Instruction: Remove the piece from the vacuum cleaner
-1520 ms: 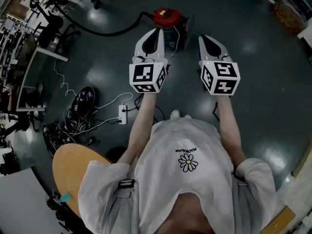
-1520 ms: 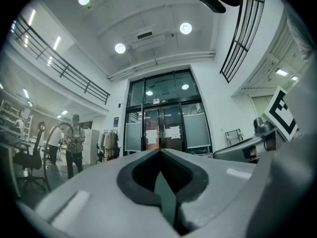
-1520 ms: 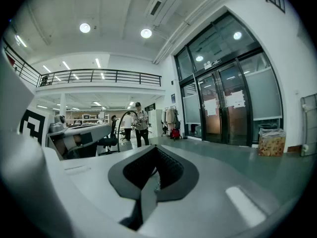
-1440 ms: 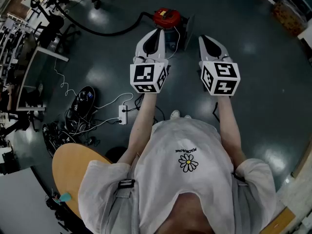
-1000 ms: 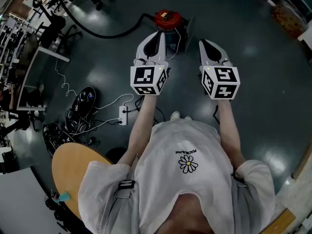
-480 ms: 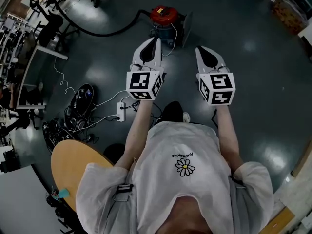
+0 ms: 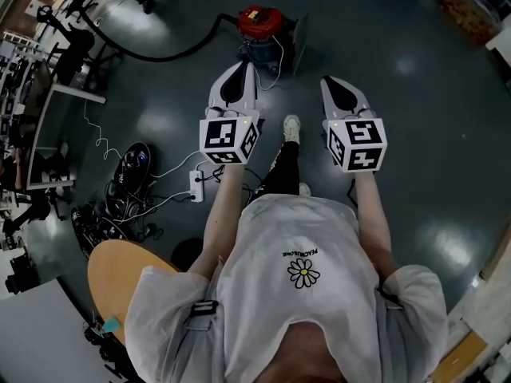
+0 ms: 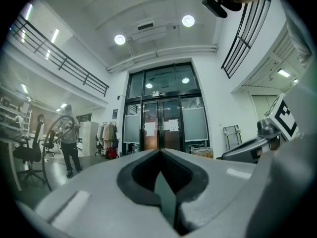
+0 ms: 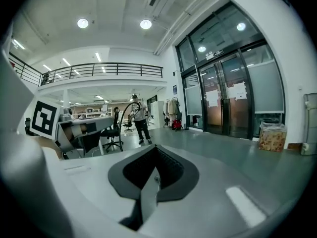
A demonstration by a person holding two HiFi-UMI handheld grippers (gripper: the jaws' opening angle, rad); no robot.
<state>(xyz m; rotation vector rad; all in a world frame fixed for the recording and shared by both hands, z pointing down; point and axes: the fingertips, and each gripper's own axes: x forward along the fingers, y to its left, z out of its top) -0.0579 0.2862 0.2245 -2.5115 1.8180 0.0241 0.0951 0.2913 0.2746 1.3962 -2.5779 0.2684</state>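
The vacuum cleaner (image 7: 257, 24) has a red lid and a blue body and stands on the dark floor at the top of the head view. Its black hose (image 7: 168, 53) curves off to the left. My left gripper (image 7: 242, 69) is held out in the air, pointing toward the vacuum but short of it, shut with nothing in it. My right gripper (image 7: 330, 84) is level with it to the right, also shut and empty. In both gripper views the jaws meet with nothing between them, and the vacuum does not show there.
A white power strip (image 7: 196, 184) and loose cables (image 7: 120, 202) lie on the floor at the left. A round wooden table (image 7: 120, 282) is at the lower left, with desks and chairs (image 7: 64, 62) beyond. My leg and white shoe (image 7: 291, 126) reach forward between the grippers. A person (image 9: 140, 118) stands far off.
I have stepped toward the vacuum: a leg and shoe now show between the grippers. Both grippers stayed shut and held out in front.
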